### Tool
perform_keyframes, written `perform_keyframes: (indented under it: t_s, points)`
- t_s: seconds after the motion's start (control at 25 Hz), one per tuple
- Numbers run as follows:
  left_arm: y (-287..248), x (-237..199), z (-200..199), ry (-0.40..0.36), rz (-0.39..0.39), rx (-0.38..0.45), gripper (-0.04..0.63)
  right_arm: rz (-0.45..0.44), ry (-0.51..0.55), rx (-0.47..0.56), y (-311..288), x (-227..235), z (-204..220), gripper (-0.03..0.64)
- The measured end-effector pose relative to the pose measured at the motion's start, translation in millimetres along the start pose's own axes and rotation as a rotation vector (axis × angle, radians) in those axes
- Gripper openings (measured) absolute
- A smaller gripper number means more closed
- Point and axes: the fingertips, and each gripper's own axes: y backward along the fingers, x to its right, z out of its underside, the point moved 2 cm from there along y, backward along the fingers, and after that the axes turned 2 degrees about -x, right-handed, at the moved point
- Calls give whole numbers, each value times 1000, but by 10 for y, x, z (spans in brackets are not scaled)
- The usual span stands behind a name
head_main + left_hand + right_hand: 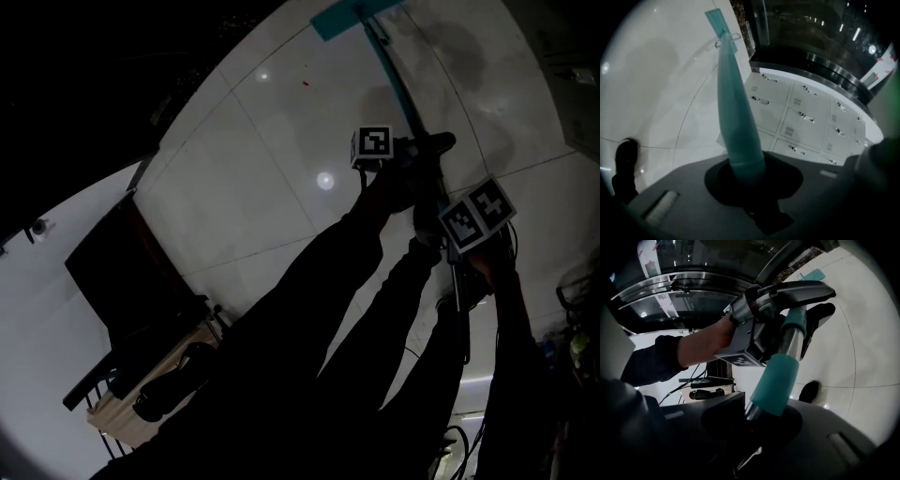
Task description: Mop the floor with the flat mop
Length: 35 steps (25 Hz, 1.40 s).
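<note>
The flat mop has a teal head (352,14) lying on the pale tiled floor (272,141) far ahead. Its teal handle (401,89) runs back toward me. My left gripper (427,150) is shut on the handle, with its marker cube (373,145) beside it. In the left gripper view the handle (736,117) rises from the closed jaws of the left gripper (745,173) up to the mop head (719,23). Lower on the handle, my right gripper (452,267) is shut on it too. The right gripper (754,416) holds just below a teal sleeve (776,380), and the left gripper (787,296) shows ahead of it.
A dark and wood-coloured piece of furniture (141,309) stands at my left. A wall of white lockers (811,122) lies beyond the mop head, to the right. A dark shoe (626,164) rests on the floor. Cables and equipment (701,385) sit behind the right gripper.
</note>
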Motion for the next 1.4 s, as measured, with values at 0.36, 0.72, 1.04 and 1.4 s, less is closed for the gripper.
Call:
perform_keyframes:
  t_s: [0.36,0.72,1.04,1.4]
  points:
    - [13,-167,893,-8,-33,-105,94,62,52,-48,-134,-112,879,97]
    - [-166,-816,2660,80,-62,-138,92,44,20,-137,-384,-138,2741,97]
    - [-334,-1359,4051,122,-79,-193,94,62,23,-186,-608,-85,4179,98]
    - [-489,-1875,5035,136,-104,-258,94,70,14,-186,-868,69,5214,98]
